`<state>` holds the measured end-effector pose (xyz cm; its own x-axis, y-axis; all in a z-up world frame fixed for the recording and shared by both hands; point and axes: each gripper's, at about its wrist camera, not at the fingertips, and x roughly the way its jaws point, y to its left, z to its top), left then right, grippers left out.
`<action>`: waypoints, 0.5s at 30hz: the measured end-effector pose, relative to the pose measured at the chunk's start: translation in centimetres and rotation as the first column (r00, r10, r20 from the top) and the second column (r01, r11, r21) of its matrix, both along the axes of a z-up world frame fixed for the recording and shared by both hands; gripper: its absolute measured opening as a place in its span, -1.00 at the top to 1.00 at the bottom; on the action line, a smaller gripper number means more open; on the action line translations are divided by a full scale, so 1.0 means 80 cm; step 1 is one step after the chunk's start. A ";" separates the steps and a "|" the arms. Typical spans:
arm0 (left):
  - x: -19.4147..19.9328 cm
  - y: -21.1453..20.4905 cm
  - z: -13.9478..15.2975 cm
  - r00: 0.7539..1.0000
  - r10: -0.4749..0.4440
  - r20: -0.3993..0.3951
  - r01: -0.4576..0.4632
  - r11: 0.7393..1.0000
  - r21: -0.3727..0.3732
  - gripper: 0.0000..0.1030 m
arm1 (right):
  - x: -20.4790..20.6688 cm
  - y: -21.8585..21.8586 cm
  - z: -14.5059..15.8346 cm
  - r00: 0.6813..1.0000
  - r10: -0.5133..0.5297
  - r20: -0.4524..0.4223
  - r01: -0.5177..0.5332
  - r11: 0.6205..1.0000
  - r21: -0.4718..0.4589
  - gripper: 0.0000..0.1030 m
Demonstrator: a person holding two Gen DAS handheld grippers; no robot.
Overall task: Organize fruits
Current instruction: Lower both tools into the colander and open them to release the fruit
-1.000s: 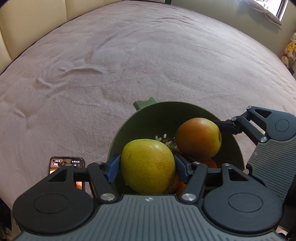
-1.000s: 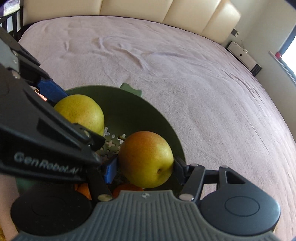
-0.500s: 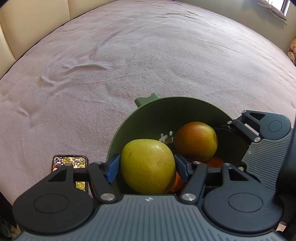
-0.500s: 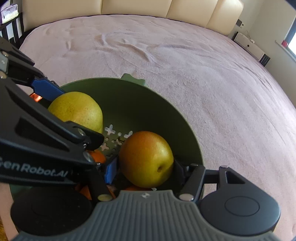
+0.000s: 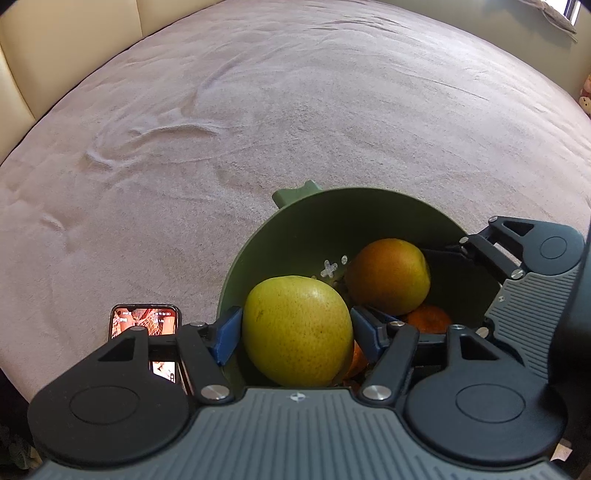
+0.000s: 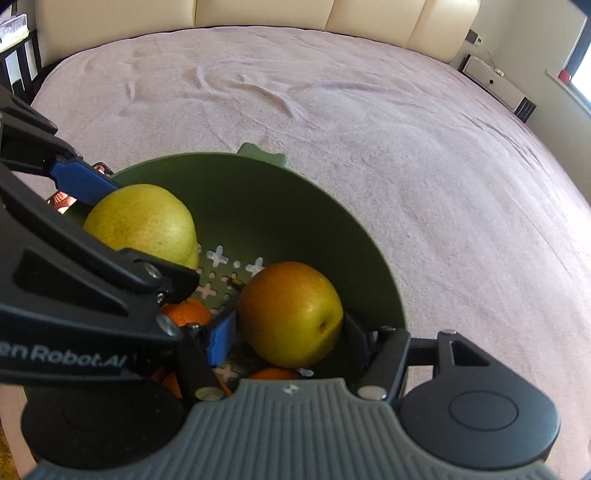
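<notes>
A green colander bowl [image 5: 295, 229] sits on the pink bedspread with small oranges [image 5: 428, 319] in its bottom. My left gripper [image 5: 295, 325] is inside the bowl's near side with a yellow pear [image 5: 295, 332] between its blue pads. Its jaws are opening, and the pads still touch the pear's sides. My right gripper [image 6: 291, 332] is shut on a reddish-orange pear [image 6: 291, 314], held low over the oranges [image 6: 184, 314]. In the right wrist view the yellow pear [image 6: 144, 221] lies at the bowl's left, under the left gripper's blue pad [image 6: 81, 181].
A phone [image 5: 144, 321] with a lit screen lies on the bedspread just left of the bowl. The bowl's handle tab [image 5: 295, 194] points away from me. A cream padded headboard [image 6: 258, 18] borders the far edge of the bed.
Both grippers have sunk a little deeper into the bowl with their fruit. The left pads now stand slightly wider around the yellow pear.
</notes>
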<state>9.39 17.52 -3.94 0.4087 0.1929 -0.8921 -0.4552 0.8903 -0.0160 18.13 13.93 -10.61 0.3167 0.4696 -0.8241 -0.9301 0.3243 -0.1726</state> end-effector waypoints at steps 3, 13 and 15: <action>0.000 0.001 0.000 1.000 0.006 -0.008 -0.006 1.000 -0.009 -0.51 | -0.001 -0.002 0.004 1.000 -0.001 0.012 0.001 1.000 -0.011 -0.18; -0.004 -0.015 0.016 1.000 -0.022 0.019 0.021 0.998 0.056 -0.59 | -0.009 -0.015 0.031 0.998 -0.008 0.061 0.008 1.000 -0.006 -0.29; -0.005 -0.021 0.022 0.999 -0.036 0.035 0.034 0.997 0.070 -0.61 | -0.012 -0.019 0.038 0.997 -0.015 0.076 0.015 1.000 -0.006 -0.32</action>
